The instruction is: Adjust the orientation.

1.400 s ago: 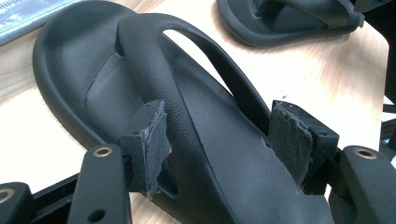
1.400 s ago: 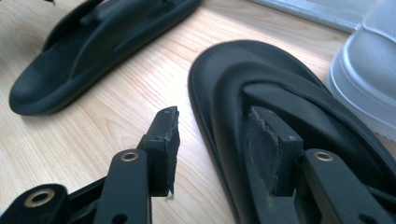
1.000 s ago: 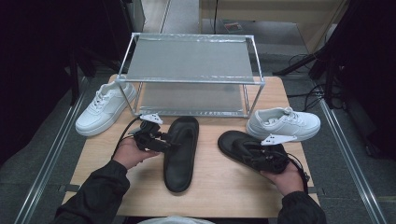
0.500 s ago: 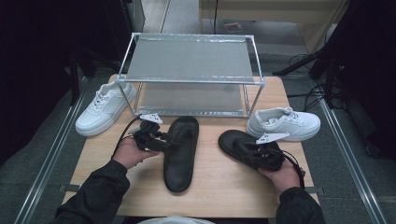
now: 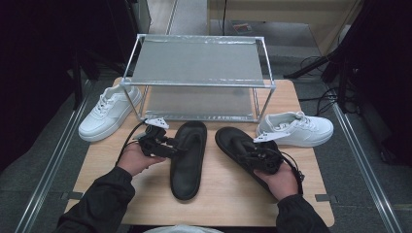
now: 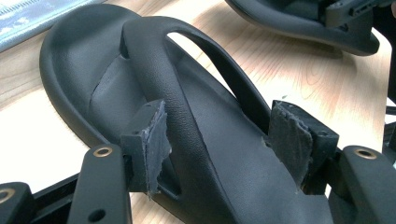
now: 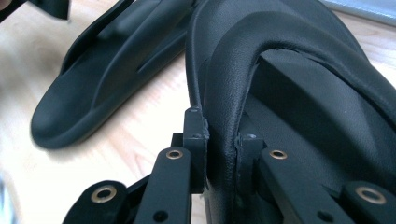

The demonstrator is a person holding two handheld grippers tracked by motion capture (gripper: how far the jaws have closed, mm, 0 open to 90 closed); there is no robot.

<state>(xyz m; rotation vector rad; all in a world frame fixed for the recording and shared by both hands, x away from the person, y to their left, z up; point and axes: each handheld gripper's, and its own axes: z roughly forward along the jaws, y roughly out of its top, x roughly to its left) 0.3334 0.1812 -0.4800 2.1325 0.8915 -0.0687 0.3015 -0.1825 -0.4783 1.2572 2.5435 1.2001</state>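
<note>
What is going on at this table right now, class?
A person at a wooden table works with a gripper in each hand on a pair of black sandals. The right gripper has just closed its jaws on the strap of the right sandal. The left gripper is open, its jaws straddling the strap of the left sandal without pinching it. A white sneaker sits at each side, left and right, by a two-tier metal rack at the back.

Matt black sandals point(image 6: 205, 135) of grained, probably foam rubber; pale wood-grain desk point(image 5: 228, 194); metal-framed rack point(image 5: 197, 82); smooth white sneakers point(image 5: 296, 128); worn claw pads point(image 6: 156, 140).
</note>
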